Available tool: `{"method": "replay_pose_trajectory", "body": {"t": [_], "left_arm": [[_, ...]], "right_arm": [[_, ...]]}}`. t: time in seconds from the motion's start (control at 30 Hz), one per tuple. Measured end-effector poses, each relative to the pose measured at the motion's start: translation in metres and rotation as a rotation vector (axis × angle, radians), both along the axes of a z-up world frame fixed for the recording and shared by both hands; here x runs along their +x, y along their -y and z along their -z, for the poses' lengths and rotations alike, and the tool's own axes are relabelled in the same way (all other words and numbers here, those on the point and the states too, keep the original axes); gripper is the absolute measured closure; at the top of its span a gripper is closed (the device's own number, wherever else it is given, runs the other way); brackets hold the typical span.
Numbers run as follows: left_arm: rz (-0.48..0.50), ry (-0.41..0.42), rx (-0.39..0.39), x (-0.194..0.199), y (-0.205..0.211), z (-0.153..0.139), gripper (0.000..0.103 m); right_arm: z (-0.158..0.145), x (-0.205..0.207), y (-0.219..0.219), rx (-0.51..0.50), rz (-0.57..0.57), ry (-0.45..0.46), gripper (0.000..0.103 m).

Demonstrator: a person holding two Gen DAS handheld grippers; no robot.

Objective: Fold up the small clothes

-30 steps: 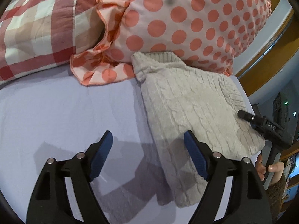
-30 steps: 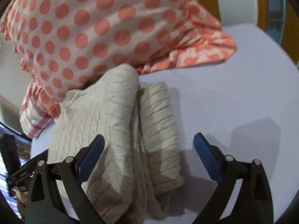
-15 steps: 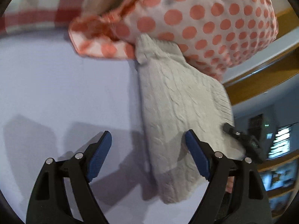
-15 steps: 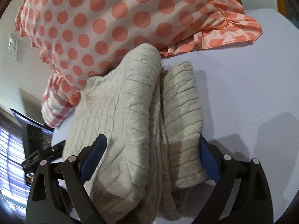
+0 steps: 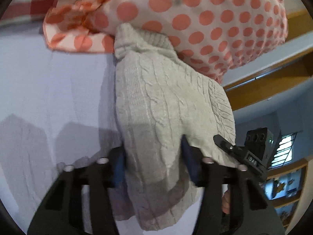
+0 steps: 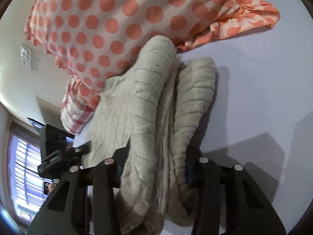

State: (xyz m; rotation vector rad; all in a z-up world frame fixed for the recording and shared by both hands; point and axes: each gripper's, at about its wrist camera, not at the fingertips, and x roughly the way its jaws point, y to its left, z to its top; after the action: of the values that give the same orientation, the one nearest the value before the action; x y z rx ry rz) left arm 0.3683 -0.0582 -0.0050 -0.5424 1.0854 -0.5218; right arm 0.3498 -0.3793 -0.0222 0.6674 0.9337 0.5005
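Cream cable-knit sweater (image 5: 162, 105), folded narrow, lies on the pale lilac sheet (image 5: 49, 90) against the coral polka-dot pillow (image 5: 195, 19). Half a second ago both grippers straddled it wide; now the left gripper (image 5: 152, 166) and right gripper (image 6: 156, 168) are closing, pads pinching its near end, angled downward, likely ready for the next fold.

Left hand-held gripper (image 5: 152, 164), jaws closing around grey sweater (image 5: 166, 101)
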Motion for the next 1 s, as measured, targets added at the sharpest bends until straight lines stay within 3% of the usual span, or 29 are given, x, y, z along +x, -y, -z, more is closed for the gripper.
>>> {"method": "replay_pose_trajectory", "body": {"t": [0.13,0.23,0.37,0.43,0.5,0.6,0.7,0.77,0.87,0.93,1.0], "left_arm": [[0.013,0.069,0.048,-0.013,-0.013,-0.021,0.068],[-0.007,0.125,0.068,-0.036,-0.042,-0.045,0.069],[-0.049,0.124,0.12,-0.066,-0.083,-0.054,0.067],[-0.052,0.071,0.177,-0.077,-0.095,-0.041,0.064],[-0.053,0.026,0.244,-0.085,-0.102,-0.022,0.059],[-0.087,0.08,0.246,-0.1,-0.122,-0.028,0.057],[-0.17,0.202,0.289,-0.116,-0.139,-0.059,0.059],[-0.174,0.273,0.275,-0.129,-0.138,-0.079,0.057],[-0.082,0.318,0.231,-0.138,-0.107,-0.089,0.052],[-0.006,0.306,0.23,-0.143,-0.088,-0.083,0.052],[0.054,0.301,0.301,-0.142,-0.062,-0.068,0.051]], "right_arm": [[-0.007,-0.01,-0.005,0.056,-0.006,0.005,0.064],[-0.019,-0.02,-0.033,0.075,-0.072,0.04,0.065],[-0.018,-0.032,-0.076,0.082,-0.174,0.041,0.065],[-0.01,-0.036,-0.098,-0.008,-0.204,0.022,0.061],[-0.009,-0.043,-0.113,-0.122,-0.204,0.027,0.048],[-0.024,-0.053,-0.111,-0.199,-0.165,0.057,0.036],[-0.057,-0.072,-0.093,-0.325,-0.026,0.178,0.035],[-0.075,-0.084,-0.092,-0.343,-0.005,0.262,0.035],[-0.095,-0.095,-0.118,-0.342,-0.083,0.372,0.035],[-0.094,-0.096,-0.149,-0.357,-0.181,0.387,0.034],[-0.082,-0.1,-0.176,-0.465,-0.248,0.38,0.034]]}}
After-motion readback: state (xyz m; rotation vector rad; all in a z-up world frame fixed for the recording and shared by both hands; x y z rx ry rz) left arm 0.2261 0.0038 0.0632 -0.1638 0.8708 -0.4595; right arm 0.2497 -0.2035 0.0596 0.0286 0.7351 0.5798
